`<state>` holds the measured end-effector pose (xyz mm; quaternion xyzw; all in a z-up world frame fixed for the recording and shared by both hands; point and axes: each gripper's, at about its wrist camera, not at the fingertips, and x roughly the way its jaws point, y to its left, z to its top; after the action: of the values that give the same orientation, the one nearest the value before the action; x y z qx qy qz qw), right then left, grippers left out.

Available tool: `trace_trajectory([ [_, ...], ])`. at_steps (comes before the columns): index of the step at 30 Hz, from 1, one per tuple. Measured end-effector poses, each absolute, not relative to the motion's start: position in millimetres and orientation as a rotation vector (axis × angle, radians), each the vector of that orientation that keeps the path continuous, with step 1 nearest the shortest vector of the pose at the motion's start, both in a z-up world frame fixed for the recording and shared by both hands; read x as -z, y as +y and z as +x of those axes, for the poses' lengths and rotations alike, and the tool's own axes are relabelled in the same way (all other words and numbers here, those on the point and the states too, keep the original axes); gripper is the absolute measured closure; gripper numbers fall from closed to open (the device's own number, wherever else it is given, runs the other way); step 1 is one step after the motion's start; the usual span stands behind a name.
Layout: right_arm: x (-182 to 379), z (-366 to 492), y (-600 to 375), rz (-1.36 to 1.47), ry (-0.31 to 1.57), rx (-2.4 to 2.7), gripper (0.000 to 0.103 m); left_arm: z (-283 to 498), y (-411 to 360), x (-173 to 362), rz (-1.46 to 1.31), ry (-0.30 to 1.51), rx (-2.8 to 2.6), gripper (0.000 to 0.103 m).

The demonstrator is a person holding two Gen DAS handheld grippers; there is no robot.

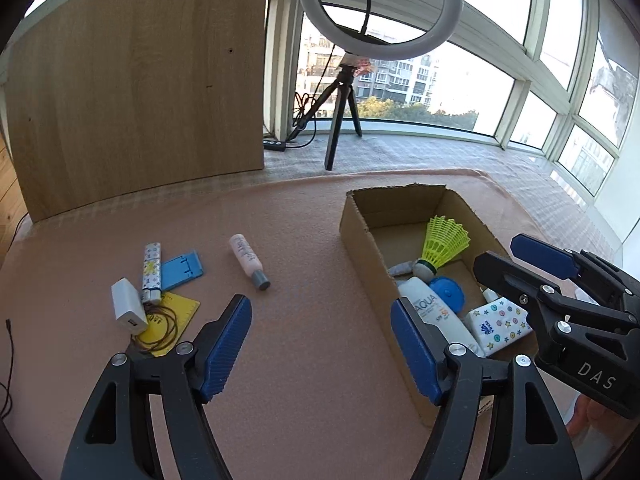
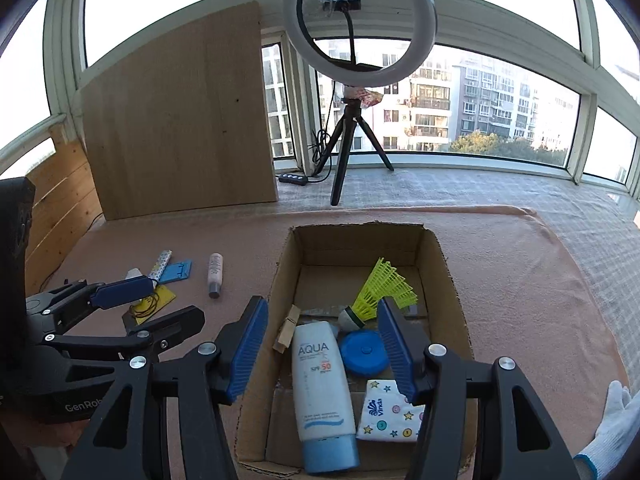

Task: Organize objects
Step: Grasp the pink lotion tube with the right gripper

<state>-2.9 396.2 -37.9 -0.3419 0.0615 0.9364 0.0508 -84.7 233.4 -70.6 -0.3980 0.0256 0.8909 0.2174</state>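
A cardboard box (image 2: 452, 280) holds a white AQUA sunscreen tube (image 2: 320, 384), a yellow shuttlecock (image 2: 380, 292), a blue round case (image 2: 364, 350), a tissue pack (image 2: 388, 408) and a wooden clothespin (image 2: 287, 328). My right gripper (image 2: 322, 308) hangs open over the box with nothing held. Left of the box (image 1: 360, 236), my left gripper (image 1: 320, 312) stands open above bare pink cloth. Beyond it lie a pink bottle (image 1: 248, 260), a patterned stick (image 1: 151, 268), a blue stand (image 1: 180, 268), a white charger (image 1: 127, 306), a yellow card (image 1: 176, 316) and a brown cord loop (image 1: 158, 328).
A ring light on a black tripod (image 1: 340, 120) stands behind the cloth near the window. A wooden board (image 1: 140, 92) leans at the back left, with a power strip (image 1: 274, 145) beside it. A white-gloved hand (image 2: 612, 432) shows at the lower right.
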Motion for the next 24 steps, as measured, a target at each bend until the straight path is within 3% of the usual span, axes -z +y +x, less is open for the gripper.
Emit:
trace_trajectory([
  [5,46.3,-26.4,339.1,-1.165,0.131,-2.944,0.045,-84.1,160.7,82.6,-1.177,0.005,-2.582,0.028],
  [11,103.2,-81.2,283.0,-1.462,0.172,-2.887,0.045,-75.7,69.9,95.1,-1.249,-0.135,-2.693,0.028],
  [22,153.8,-199.8,287.7,-1.469,0.068,-2.724,0.045,-42.7,-40.7,106.1,-1.333,-0.276,-2.826,0.028],
  [23,152.5,-203.5,287.1,-1.459,0.054,-2.737,0.053,-41.5,-45.4,106.4,-1.335,-0.283,-2.834,0.028],
  [24,151.8,-207.5,284.4,-1.464,0.031,-2.751,0.071,-40.6,-49.3,107.1,-1.339,-0.292,-2.839,0.028],
])
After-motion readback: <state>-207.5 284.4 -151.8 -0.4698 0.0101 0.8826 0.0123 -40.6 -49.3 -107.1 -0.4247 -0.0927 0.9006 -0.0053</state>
